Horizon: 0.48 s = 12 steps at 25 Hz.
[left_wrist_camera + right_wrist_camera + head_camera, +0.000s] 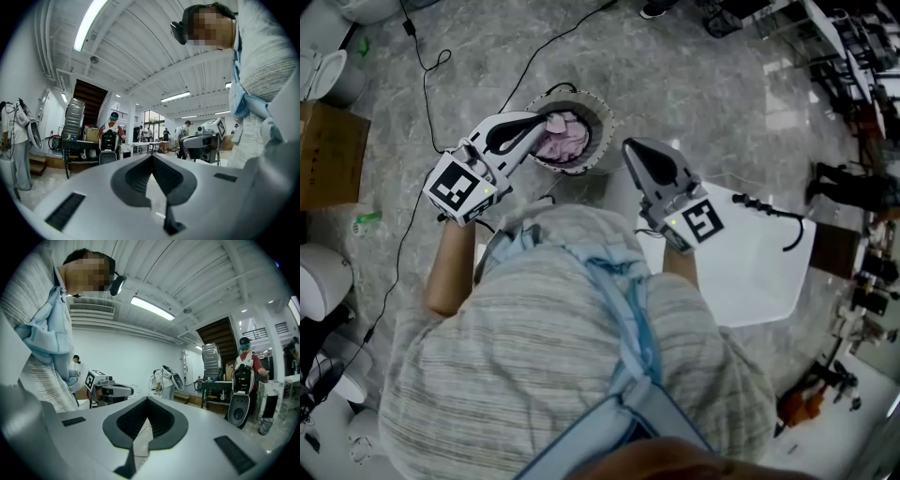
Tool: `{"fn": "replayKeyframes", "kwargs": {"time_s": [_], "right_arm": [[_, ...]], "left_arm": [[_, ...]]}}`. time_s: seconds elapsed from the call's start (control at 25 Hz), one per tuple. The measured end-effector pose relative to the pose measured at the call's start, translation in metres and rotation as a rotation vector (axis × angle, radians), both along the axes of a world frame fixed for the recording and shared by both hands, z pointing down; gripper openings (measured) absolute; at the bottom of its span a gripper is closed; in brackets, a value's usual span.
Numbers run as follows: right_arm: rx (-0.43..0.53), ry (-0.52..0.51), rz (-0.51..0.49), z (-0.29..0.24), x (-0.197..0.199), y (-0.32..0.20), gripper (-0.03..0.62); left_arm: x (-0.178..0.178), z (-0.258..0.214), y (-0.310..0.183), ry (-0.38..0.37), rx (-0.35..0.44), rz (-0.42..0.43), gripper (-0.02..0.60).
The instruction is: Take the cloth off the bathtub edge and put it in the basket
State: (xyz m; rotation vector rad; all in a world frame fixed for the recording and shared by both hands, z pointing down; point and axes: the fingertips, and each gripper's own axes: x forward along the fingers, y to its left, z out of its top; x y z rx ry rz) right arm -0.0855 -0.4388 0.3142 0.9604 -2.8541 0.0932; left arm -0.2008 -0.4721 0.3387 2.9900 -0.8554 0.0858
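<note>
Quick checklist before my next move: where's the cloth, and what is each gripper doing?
1. Cloth inside basket: ok.
2. Left gripper shut, nothing between its jaws: ok.
3. Right gripper shut, nothing between its jaws: ok.
4. Bathtub edge free of cloth: ok for the part in view; the rest cannot tell.
5. Cloth clear of the basket rim all round: cannot tell, the left gripper hides one side.
</note>
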Motion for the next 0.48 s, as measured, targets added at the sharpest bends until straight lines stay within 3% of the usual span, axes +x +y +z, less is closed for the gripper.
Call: {"fn": "replayKeyframes", "kwargs": {"time_s": [0.2,0.48], "right_arm": [[-0.009,0.009,0.016,0.012,0.011,-0.007,0.005],[-0.017,-0.004,0.05,0.011,0.012,-0.02,0.003]], "left_arm": [[-0.013,0.004,-0.011,0.032,-0.02,-0.046,0.005],[-0.013,-0.008,-0.026,0.063,0.022,-0.044,0.005]]}}
